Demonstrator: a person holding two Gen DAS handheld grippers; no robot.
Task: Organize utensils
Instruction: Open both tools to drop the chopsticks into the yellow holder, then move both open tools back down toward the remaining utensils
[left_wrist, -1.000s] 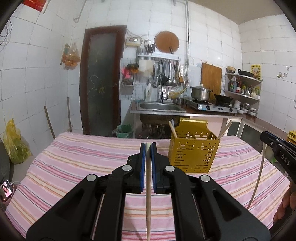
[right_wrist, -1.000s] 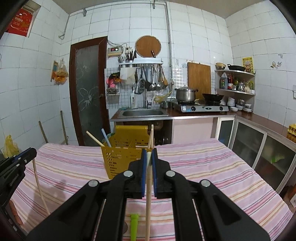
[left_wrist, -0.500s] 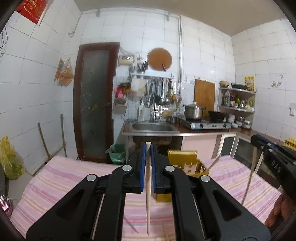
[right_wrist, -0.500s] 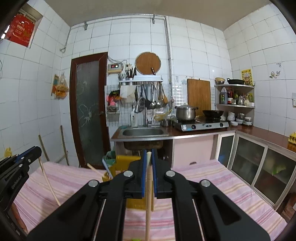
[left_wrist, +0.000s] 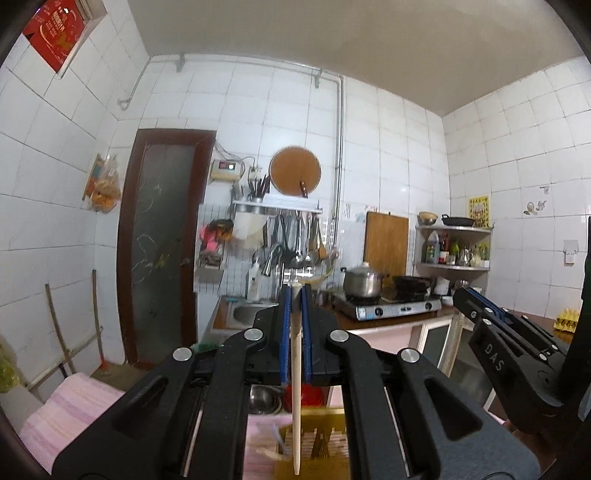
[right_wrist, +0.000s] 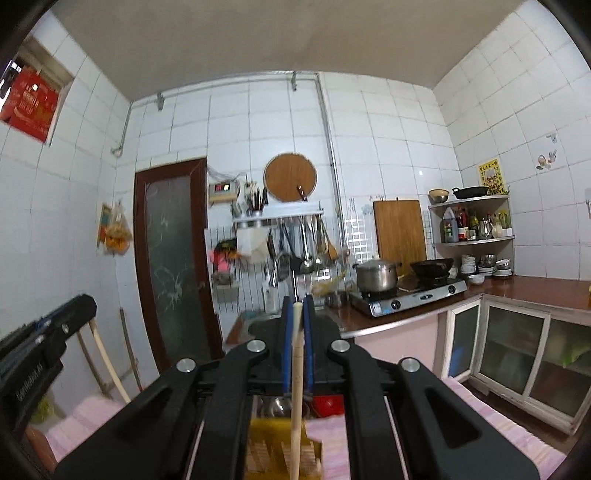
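Item: left gripper (left_wrist: 295, 295), clamped on one wooden chopstick (left_wrist: 296, 387), gripped near its top so the shaft hangs clear at 6 o'clock for dropping in.

Item: right gripper (right_wrist: 296, 306), clamped likewise on a second chopstick (right_wrist: 296, 406).

Item: yellow utensil holder (right_wrist: 280, 450), on the pink striped tablecloth (left_wrist: 62, 410), directly below both tips; probable destination.

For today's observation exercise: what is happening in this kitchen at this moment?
A person holds a gripper in each hand. The left gripper is shut on a wooden chopstick that hangs down; the right gripper is shut on another chopstick. Both are held above a yellow utensil holder on the pink striped tablecloth. Neither chopstick is in the holder yet.
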